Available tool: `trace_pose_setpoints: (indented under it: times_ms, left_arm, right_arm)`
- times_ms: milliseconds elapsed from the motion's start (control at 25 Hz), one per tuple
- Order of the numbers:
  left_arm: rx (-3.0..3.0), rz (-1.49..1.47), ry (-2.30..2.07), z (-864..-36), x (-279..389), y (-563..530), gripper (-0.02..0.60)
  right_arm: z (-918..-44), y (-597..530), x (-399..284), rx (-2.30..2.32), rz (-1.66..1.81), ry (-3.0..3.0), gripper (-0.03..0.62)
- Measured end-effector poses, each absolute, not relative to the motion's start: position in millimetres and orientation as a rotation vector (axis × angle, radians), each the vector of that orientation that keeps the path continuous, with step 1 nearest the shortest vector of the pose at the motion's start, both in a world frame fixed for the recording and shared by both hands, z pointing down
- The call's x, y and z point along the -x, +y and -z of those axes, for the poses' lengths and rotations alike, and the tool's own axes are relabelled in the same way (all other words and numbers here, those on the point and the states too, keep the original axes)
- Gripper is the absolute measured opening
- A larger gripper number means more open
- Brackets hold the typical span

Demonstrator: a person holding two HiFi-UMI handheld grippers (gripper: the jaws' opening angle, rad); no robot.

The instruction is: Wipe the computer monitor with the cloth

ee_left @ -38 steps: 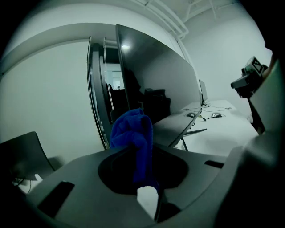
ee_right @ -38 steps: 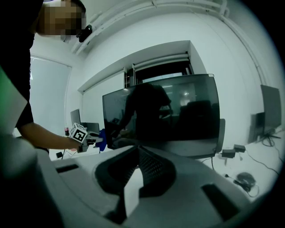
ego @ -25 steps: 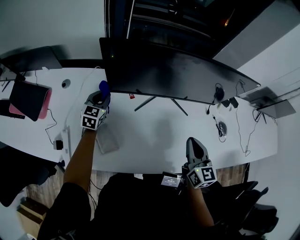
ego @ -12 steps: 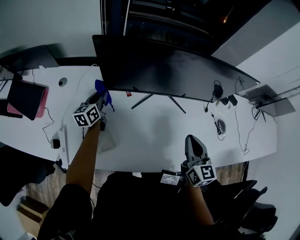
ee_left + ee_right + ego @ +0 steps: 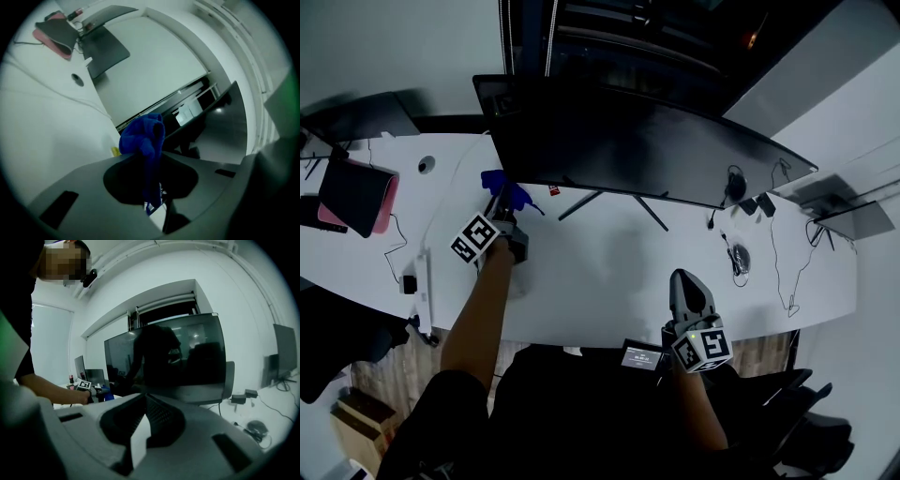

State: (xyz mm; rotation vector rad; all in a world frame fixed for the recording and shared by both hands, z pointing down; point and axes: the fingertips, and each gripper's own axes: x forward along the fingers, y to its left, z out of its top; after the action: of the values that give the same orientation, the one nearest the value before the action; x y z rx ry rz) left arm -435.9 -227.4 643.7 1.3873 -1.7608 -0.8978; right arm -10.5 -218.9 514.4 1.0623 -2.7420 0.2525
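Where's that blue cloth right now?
The blue cloth is pinched in the left tongs, at the head view's left, close by the monitor's lower left corner.

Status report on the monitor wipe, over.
Left gripper shut on blue cloth, by lower-left corner of monitor. Right gripper shut, empty, at desk edge. Nothing blocking.

Glossy dark monitor, soft blue cloth, smooth white desk.

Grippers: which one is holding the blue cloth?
The left gripper: the blue cloth is pinched between its fingers, near the monitor. The right gripper is shut and empty.
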Motion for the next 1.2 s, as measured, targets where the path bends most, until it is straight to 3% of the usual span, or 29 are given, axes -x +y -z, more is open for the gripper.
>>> trace_pose_setpoints:
  times_ms: [200, 400, 1200]
  left_arm:
    - [-1.106, 1.336, -1.51, -662.5, 431.6, -225.0, 0.058]
    - [-1.004, 1.518, -1.358, -669.8, 410.2, -233.5, 0.058]
    - [-1.071, 1.439, -1.273, -667.5, 306.0, -284.0, 0.058]
  right_arm:
    - [-512.5, -226.7, -0.7, -1.053, -0.254, -2.752, 0.003]
    - [-511.7, -233.8, -11.9, -1.035, -0.256, -2.759, 0.003]
    - [-511.7, -265.8, -65.8, -1.054, -0.307, -2.795, 0.003]
